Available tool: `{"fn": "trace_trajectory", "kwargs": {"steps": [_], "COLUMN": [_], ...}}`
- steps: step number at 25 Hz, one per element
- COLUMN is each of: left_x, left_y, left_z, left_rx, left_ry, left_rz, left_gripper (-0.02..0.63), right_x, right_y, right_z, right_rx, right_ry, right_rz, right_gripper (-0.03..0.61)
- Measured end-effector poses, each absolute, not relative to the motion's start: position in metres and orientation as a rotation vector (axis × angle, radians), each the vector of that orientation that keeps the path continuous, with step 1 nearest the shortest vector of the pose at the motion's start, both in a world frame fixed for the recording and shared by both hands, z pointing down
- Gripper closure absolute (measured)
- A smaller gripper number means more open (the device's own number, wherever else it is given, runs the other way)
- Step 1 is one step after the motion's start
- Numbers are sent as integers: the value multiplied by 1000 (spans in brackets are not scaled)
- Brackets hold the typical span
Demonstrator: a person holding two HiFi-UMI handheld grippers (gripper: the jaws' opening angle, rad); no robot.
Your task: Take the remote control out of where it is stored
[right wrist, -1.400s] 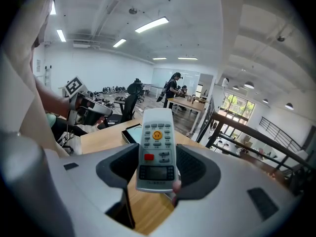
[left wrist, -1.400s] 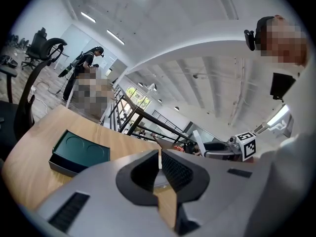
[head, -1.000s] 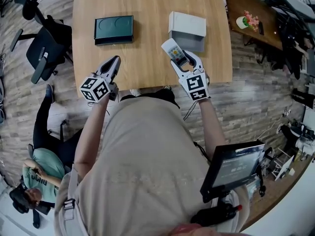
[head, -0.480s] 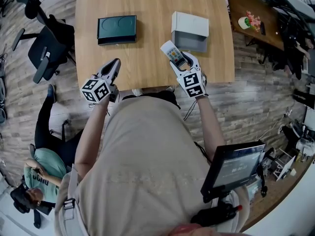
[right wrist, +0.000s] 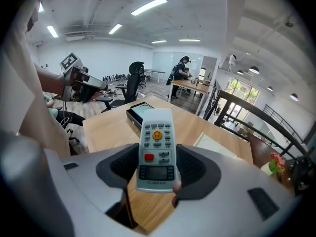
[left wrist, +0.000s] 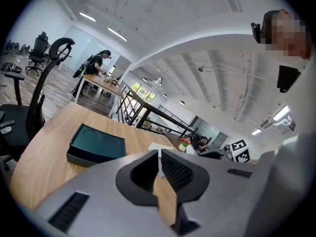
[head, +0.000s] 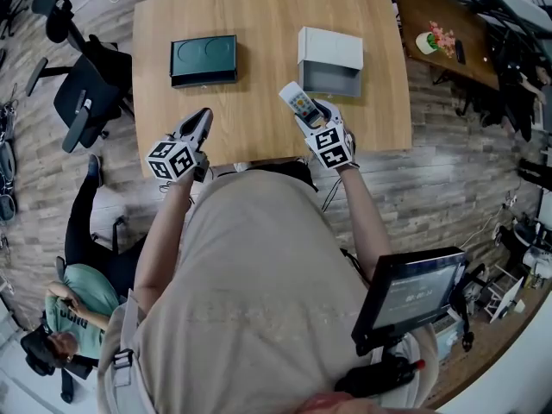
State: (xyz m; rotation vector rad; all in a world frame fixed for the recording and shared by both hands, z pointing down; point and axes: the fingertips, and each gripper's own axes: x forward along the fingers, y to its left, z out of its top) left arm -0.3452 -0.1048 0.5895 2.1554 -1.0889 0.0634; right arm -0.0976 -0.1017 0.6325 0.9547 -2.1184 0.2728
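Remote (right wrist: 157, 149) clamped in jaws of right hand-held gripper (head: 310, 116), sticking out forward over bench (head: 259, 24). Left hand-held gripper (head: 201, 120) closed, empty.

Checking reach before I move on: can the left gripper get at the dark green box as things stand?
Probably yes: only bare table lies between the left gripper and the dark green box, though its fingers are shut.

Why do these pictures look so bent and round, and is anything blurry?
Head view: the wide lens bows the wooden table at its edges; even light, sharp. Left gripper view: black rounded corners, the ceiling beam curves. Right gripper view: the remote control is crisp, the ceiling lights glare slightly.
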Motion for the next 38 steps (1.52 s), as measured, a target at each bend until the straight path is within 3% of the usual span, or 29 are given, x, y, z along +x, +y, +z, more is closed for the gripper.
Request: {"fn": "trace_trajectory", "kwargs": {"steps": [23,38], "left_x": [-325,-353], "left_y": [-85,-74], "left_z": [609,606], "left_rx": [2100,2023], "left_ry": [-1137,-1189], "left_rz": [112,58], "left_gripper": [607,607], "right_x": [-81,-91], "right_y": [-70,-52], "right_z": [770,847], "right_rx": [715,642], "right_ry": [-1991,-1910], "right_rz": [496,554], "right_gripper": [333,333]}}
